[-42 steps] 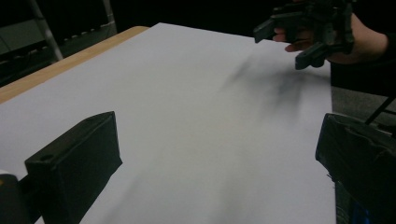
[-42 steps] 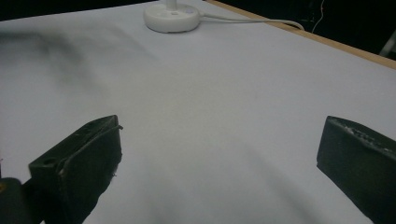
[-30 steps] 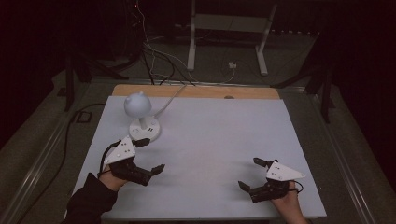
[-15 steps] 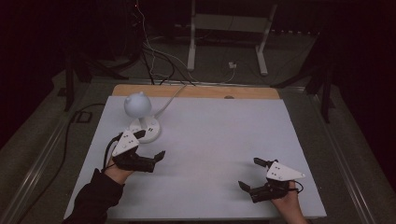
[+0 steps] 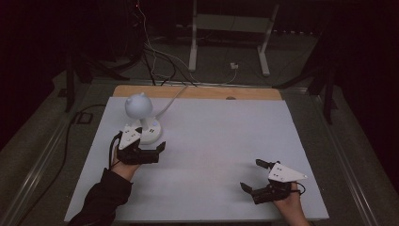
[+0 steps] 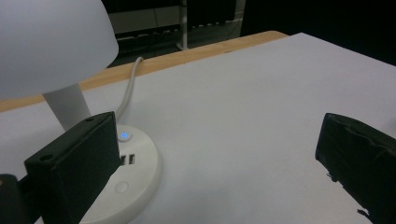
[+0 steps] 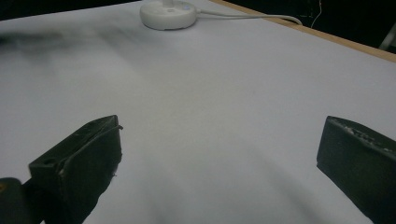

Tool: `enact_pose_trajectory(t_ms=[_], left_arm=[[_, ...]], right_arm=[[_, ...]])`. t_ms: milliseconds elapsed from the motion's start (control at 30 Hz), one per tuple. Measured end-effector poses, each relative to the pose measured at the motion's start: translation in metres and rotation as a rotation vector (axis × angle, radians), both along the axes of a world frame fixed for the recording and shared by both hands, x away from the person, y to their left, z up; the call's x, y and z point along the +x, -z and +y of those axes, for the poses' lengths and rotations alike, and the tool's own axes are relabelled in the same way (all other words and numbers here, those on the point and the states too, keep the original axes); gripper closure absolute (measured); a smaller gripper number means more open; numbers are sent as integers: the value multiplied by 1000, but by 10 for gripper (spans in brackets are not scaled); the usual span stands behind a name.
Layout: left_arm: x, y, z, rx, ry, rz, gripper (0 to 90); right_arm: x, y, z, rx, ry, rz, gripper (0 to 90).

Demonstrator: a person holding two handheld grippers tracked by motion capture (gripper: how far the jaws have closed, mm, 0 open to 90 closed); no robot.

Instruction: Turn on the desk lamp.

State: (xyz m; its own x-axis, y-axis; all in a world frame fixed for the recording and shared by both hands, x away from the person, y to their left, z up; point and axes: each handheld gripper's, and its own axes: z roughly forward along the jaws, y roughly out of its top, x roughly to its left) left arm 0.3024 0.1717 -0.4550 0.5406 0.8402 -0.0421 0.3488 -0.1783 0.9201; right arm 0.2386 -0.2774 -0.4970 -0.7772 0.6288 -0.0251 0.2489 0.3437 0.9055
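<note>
White bench (image 5: 221,141) under dim room. We note lamp (image 5: 139,109) at far-left area, base (image 6: 126,186) touching left claw (image 5: 149,151) inner jaw, slightly forward-left of it. Left claw spread, empty. Right claw (image 5: 254,176) spread, empty, well apart; left hand nearer.

White table top (image 5: 226,155), wooden strip (image 5: 197,92) along far edge, ahead of both jaw pairs. Dark grey floor (image 5: 42,150) around table. White metal stand (image 5: 229,28) with two feet beyond far edge. Black cables (image 5: 150,56) on floor past wooden strip. Dark frame legs (image 5: 329,89) at right. Room dim, background black.
</note>
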Motion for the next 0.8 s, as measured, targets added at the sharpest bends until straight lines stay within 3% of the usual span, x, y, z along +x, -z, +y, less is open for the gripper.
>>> enact_pose_trajectory(t_ms=[67,167,233,433,567,800], left_arm=[[2,1,-1,13,-19,2,4],[6,3,-3,16,-35,36,4],[6,4,-6,47,-81,29,4],[11,8,-7,40,-204,36,4],[14,10,-6,36,-214,47,4],[23,14,-7,43,-309,94,21]], right_arm=[[0,0,0,-1,0,0,0],[0,0,0,0,-1,4,0],[0,0,1,-5,0,1,0],[0,0,0,-5,1,2,0],[0,1,1,-7,-1,2,0],[0,1,0,-9,0,2,0]])
